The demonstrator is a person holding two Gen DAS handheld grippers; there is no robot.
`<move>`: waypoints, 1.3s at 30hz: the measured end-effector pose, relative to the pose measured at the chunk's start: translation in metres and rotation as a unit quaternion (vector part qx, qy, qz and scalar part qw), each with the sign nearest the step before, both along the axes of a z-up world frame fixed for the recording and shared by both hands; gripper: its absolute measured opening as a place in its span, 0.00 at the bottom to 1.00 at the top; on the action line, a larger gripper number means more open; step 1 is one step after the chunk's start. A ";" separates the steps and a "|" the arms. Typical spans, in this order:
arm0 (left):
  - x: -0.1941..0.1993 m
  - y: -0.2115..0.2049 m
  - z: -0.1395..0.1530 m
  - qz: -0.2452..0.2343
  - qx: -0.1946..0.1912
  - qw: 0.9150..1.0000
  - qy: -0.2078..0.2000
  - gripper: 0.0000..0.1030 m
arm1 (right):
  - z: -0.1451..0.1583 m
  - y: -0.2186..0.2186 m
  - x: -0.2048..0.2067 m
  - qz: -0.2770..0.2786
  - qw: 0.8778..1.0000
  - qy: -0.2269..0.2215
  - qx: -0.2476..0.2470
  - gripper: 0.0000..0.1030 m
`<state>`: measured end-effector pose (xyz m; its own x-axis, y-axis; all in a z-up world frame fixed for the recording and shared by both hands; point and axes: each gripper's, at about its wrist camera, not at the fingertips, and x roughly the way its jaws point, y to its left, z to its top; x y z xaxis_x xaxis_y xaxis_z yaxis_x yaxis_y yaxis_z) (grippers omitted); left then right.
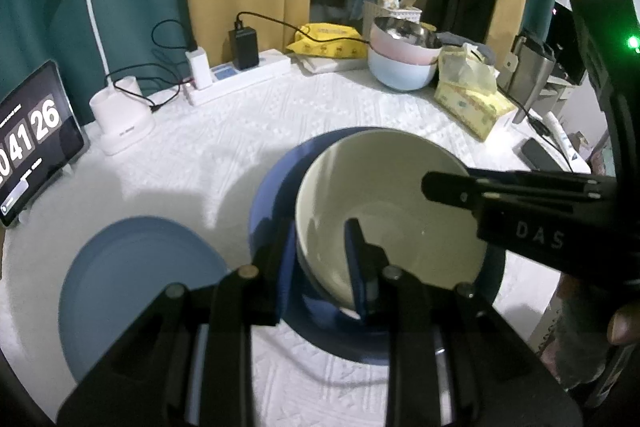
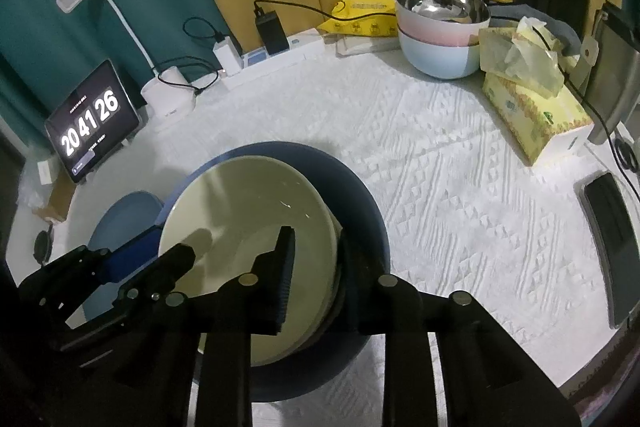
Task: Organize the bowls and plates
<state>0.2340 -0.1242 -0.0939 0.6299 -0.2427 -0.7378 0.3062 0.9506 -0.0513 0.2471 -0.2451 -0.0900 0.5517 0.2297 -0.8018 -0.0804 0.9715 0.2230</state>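
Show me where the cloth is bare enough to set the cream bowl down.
Widest free patch: between the dark blue plate, the tissue box and the phone. A smaller one lies between the light blue plate and the lamp base. The back edge is crowded: power strip, stacked bowls.

Both grippers tilt steeply down over the cream bowl (image 1: 384, 211). The left gripper (image 1: 320, 263) straddles the bowl's near rim, one finger inside, one outside, pads pinching the wall. The right gripper (image 2: 316, 279) straddles the opposite rim, its jaws standing slightly apart from the wall.
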 end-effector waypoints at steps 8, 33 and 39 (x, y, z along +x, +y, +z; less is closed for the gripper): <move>-0.002 0.001 0.018 -0.009 -0.014 1.000 -0.025 0.26 | 0.014 0.001 0.001 0.006 1.000 -0.020 -0.001 0.28; 0.008 0.048 0.012 0.064 -0.017 0.998 -0.021 0.44 | 0.031 -0.047 -0.005 -0.013 0.998 -0.066 -0.014 0.49; 0.010 0.051 0.002 0.069 -0.019 0.997 -0.012 0.44 | 0.011 -0.054 -0.004 -0.004 0.998 -0.061 -0.012 0.53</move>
<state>0.2437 -0.0727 -0.0918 0.6765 -0.1797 -0.7141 0.1736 0.9814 -0.0825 0.2436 -0.2994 -0.0787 0.6475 0.2070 -0.7334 -0.0988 0.9771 0.1885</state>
